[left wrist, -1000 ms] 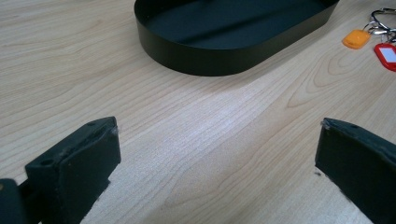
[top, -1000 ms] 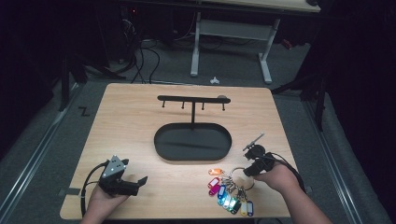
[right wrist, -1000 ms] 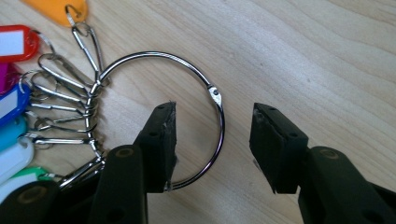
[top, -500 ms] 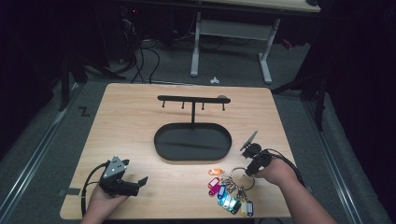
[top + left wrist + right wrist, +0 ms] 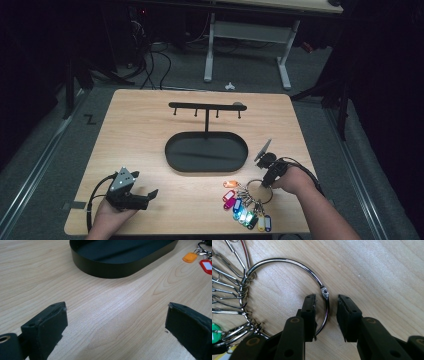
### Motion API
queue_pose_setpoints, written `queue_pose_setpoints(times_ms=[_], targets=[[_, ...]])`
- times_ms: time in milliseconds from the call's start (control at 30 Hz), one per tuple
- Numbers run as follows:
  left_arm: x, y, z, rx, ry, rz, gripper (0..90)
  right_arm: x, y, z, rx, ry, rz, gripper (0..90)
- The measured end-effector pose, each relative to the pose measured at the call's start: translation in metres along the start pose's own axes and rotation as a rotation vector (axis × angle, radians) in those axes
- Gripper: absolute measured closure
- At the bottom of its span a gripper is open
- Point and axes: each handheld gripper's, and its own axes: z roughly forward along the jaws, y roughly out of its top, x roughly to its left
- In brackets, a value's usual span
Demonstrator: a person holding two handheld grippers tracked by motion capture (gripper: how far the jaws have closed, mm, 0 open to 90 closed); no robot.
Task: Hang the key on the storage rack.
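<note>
Straddling the metal ring (image 5: 294,267) of a key bunch, the right gripper (image 5: 326,302) points down at the wooden surface (image 5: 145,125). Its fingers (image 5: 309,312) stand narrow, one inside the ring's loop and one outside it, with the wire and its small clasp in the gap between them; they have just been closing, and a sliver of wood still shows on either side of the wire, so the pads do not yet press on it.

Taking the black oval tray (image 5: 206,152) as landmark: the ring (image 5: 260,190) lies on the surface just off the tray's near right corner, and its coloured key tags (image 5: 243,207) fan out from it toward the near edge of the surface, the last of them lying close to that edge. The right gripper (image 5: 266,172) hangs between the tray's right end and the ring, with bare wood beyond it out to the right edge.

Off the tray's near left corner, well apart from it, the left gripper (image 5: 131,192) sits low over the surface near the front edge. Its fingers (image 5: 47,325) are spread wide with nothing but bare wood between them, though they have just been closing a little. A broad stretch of open wood lies between them and the tray wall (image 5: 110,267).

Behind the tray a black hook rack (image 5: 206,106) rises on its post.
</note>
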Motion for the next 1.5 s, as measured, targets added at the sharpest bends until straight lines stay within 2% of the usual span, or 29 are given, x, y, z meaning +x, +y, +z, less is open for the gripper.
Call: queue_pose_setpoints(times_ms=[300, 367, 533, 667, 900, 1000, 1067, 1200, 1267, 1367, 1400, 1500], targets=[[-0.001, 0.000, -0.001, -0.003, -0.011, 0.000, 7.5, 0.000, 0.001, 0.000, 0.024, 0.008, -0.001, 76.2], [-0.001, 0.000, -0.001, -0.001, -0.012, 0.003, 8.4, -0.001, 0.002, 0.000, 0.028, 0.012, -0.024, 78.6], [-0.001, -0.001, 0.000, 0.000, -0.018, 0.006, 11.2, 0.000, 0.004, 0.000, 0.036, 0.015, -0.030, 84.9], [-0.002, -0.002, 0.000, 0.001, -0.030, 0.004, 14.9, 0.001, 0.004, 0.000, 0.039, 0.015, -0.030, 86.1], [-0.001, -0.002, 0.003, 0.017, -0.030, 0.007, 15.5, 0.001, 0.004, 0.000, 0.034, 0.013, -0.044, 86.8], [-0.001, -0.002, 0.004, 0.024, -0.033, 0.012, 15.6, 0.003, 0.001, -0.010, -0.005, 0.028, -0.034, 86.9], [-0.002, -0.002, 0.003, 0.022, -0.031, 0.013, 15.7, 0.005, -0.001, -0.020, -0.027, 0.056, -0.016, 86.9], [-0.002, -0.002, 0.003, 0.023, -0.033, 0.013, 15.9, 0.008, -0.005, -0.040, -0.069, 0.066, -0.018, 87.1], [-0.002, -0.002, 0.002, 0.023, -0.035, 0.013, 16.0, 0.012, -0.006, -0.050, -0.074, 0.072, 0.003, 87.3], [-0.002, -0.002, 0.003, 0.025, -0.035, 0.014, 16.1, 0.013, -0.007, -0.062, -0.106, 0.068, -0.051, 87.5], [-0.002, -0.002, 0.003, 0.026, -0.035, 0.015, 16.2, 0.015, -0.008, -0.067, -0.109, 0.071, -0.031, 87.5], [-0.002, -0.002, 0.002, 0.027, -0.039, 0.013, 16.4, 0.016, -0.010, -0.080, -0.125, 0.078, -0.030, 87.7]])
